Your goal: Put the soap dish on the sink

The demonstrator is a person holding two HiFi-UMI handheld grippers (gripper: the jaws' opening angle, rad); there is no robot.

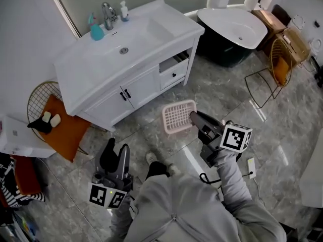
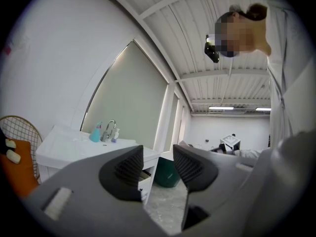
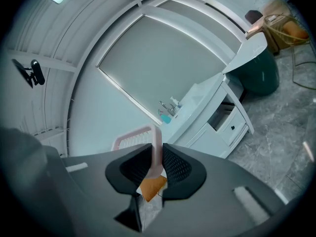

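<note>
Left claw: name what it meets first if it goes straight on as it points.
Probably the white vanity cabinet under the sink: the left claw, open and empty, points across the floor toward its front. Depth is unclear, so treat this as likely.

Below me the grey marble floor (image 1: pixel 222 92) carries the white sink cabinet (image 1: pixel 141 87). On its tabletop (image 1: pixel 169 26), behind the basin, stand a teal bottle (image 1: pixel 96 32), the tap (image 1: pixel 108 15) and a white bottle (image 1: pixel 123 11). On the floor, a wire chair (image 1: pixel 43 97) stands left of the cabinet and a dark tub (image 1: pixel 222 47) right of it.
</note>
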